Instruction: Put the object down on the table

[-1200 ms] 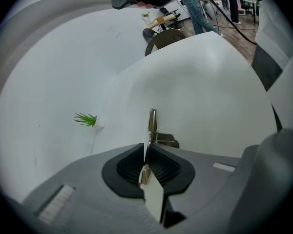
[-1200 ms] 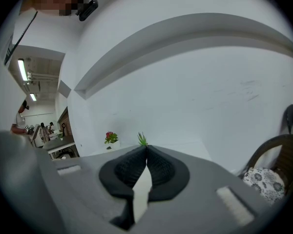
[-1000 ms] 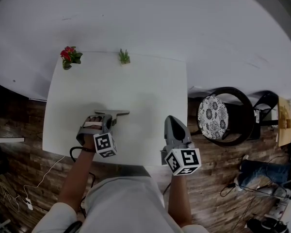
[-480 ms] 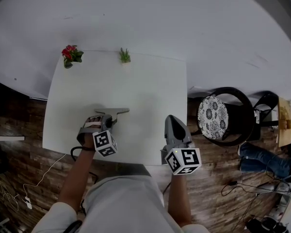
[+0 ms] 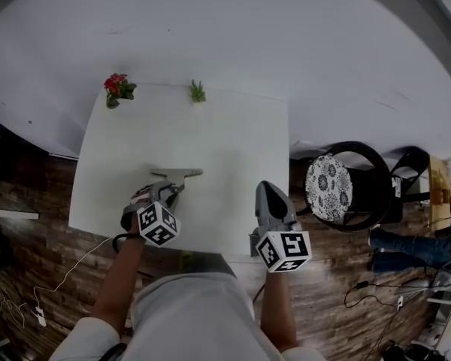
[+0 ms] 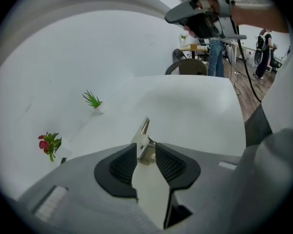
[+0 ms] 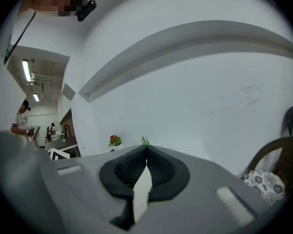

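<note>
A grey metal tool [image 5: 177,174] with a long flat handle lies flat on the white table [image 5: 233,141], left of the middle. My left gripper [image 5: 166,191] stands right behind the tool. In the left gripper view the tool's near end [image 6: 143,141] sits between the pads [image 6: 123,164], which are apart and do not press on it; the left gripper [image 6: 146,156] has its jaws opening. My right gripper [image 5: 265,188] rests at the table's front edge, shut with nothing in it, and in the right gripper view the pads of that gripper [image 7: 146,152] meet at the tips.
A red flower in a pot [image 5: 117,89] and a small green plant [image 5: 198,91] stand at the table's far edge by the white wall. A black chair with a patterned cushion [image 5: 329,187] stands right of the table. Cables lie on the wooden floor.
The left gripper has drawn back a little toward the table's front edge, while the metal tool stays lying on the table. The right gripper has not moved.
</note>
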